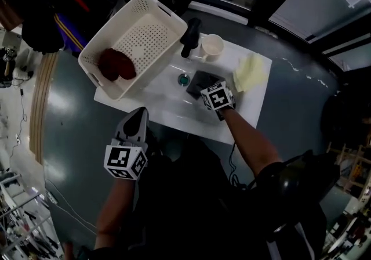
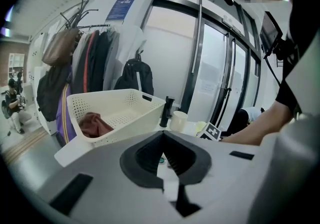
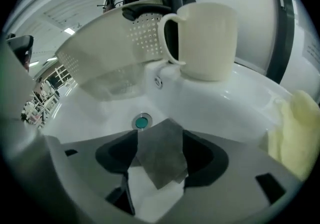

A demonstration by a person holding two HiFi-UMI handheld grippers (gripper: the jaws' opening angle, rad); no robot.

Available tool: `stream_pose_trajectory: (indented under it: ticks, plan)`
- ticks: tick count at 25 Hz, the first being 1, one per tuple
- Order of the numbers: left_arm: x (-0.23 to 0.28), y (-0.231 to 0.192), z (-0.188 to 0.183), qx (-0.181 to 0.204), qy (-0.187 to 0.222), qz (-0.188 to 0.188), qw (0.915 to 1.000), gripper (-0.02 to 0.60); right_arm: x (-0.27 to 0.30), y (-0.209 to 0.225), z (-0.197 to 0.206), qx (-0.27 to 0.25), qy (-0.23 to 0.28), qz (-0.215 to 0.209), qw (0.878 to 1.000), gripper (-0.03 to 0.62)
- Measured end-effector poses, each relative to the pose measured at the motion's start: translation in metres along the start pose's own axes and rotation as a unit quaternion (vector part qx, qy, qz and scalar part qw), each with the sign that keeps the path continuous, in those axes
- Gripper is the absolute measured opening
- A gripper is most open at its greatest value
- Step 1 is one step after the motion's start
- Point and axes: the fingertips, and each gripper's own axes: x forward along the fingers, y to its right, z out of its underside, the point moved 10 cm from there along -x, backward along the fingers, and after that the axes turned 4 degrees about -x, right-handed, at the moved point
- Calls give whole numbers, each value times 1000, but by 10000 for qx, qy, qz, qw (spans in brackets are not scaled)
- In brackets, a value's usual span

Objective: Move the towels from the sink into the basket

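A grey towel (image 1: 199, 78) lies in the white sink (image 1: 165, 105) beside the teal drain (image 1: 183, 79). My right gripper (image 1: 205, 88) hangs over it, open. In the right gripper view the grey towel (image 3: 159, 155) lies between the spread jaws of the right gripper (image 3: 161, 160), and the pads do not press on it. A dark red towel (image 1: 117, 64) sits in the white basket (image 1: 152, 10) at the sink's left end. A pale yellow towel (image 1: 250, 71) rests on the right rim. My left gripper (image 1: 138, 118) is shut and empty, near the sink's front edge.
A black faucet (image 1: 190, 36) and a cream mug (image 1: 212, 46) stand at the back of the sink, between basket and yellow towel. In the left gripper view, coats and bags (image 2: 75, 63) hang behind the basket (image 2: 115, 113). Glass doors (image 2: 210, 68) stand beyond.
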Motion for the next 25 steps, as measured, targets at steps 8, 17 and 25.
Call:
stream_pose_trajectory:
  ticks: [8,17,25]
  plan:
    - [0,3,12,-76,-46,-356,9993,5,38,7,14,-272,-381,-27,9989,290]
    - [-11,-6,17,-106,-54,-434,9990,4,46,2,17,-423,-486,300,9975,108]
    - [-26,-18,3,77,68,-90,9999,5,16,-14,10,-197,-274,427,9985,51]
